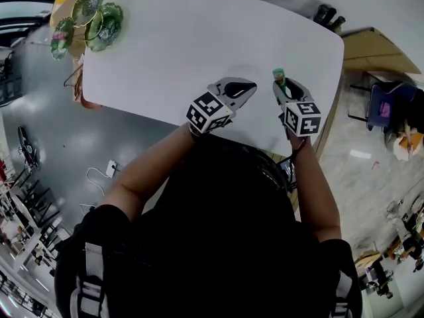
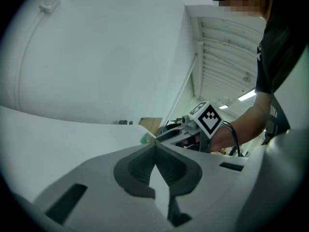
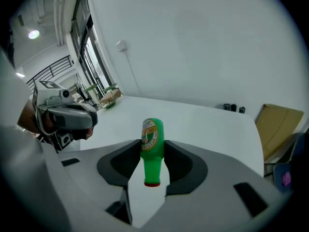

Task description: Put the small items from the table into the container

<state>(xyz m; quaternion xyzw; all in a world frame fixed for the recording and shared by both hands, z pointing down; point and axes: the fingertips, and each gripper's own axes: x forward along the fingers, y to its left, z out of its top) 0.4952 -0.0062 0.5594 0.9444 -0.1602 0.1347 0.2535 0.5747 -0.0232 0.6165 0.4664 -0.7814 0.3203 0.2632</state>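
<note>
Clamped between the pads of the right gripper point(image 3: 152, 147): a small green bottle point(image 3: 152, 138), held by its body, long axis along the jaws, cap end toward the hand, over the near right part of the table point(image 1: 199, 45). On the left gripper point(image 2: 154, 142), tips together, nothing inside. Probably to be carried far and left, toward the green dishes point(image 1: 93, 18) at the far left corner.

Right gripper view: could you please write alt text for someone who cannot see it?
The right gripper clamps a small green bottle between its grey jaws, red cap pointing back toward the camera, above a white table. The left gripper shows at the left edge.
</note>
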